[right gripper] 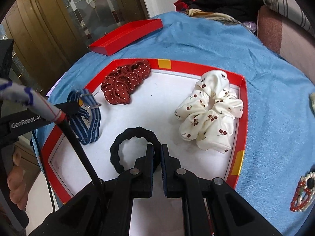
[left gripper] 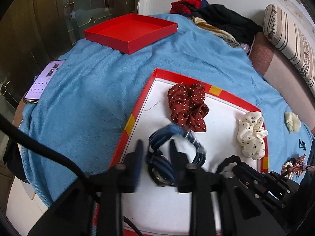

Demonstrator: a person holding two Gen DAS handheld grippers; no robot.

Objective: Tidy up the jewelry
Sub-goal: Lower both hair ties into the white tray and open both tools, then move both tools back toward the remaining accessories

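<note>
Two hand-held grippers work over a red-rimmed tray (right gripper: 242,118) on a blue blanket (left gripper: 82,106) as hair ties and ornaments are sorted into it. The right gripper (right gripper: 157,147) has its jaws pressed almost together on the near rim of a black hair tie (right gripper: 118,147), whose loop lies flat on the tray floor just ahead and to its left; it appears to be setting the tie down or about to let go. The left gripper (left gripper: 156,145) stands spread, one finger either side of a blue striped band (left gripper: 173,131) that it seems to be lowering or releasing at the tray's left edge; motion blur leaves it unclear whether the fingers touch it.

Already in the tray are a dark red dotted scrunchie (right gripper: 126,82), ahead of the left gripper, and a cream cherry-print scrunchie (right gripper: 210,116), ahead and right of the right gripper. Outside, to the right gripper's right, a beaded ornament (right gripper: 301,196) lies on the blanket, likely next to be fetched. That move would call for opening the right jaws, lifting clear, and swinging right.

Both tools point forward and downward, side by side. A red lid (left gripper: 132,31) sits well beyond.
</note>
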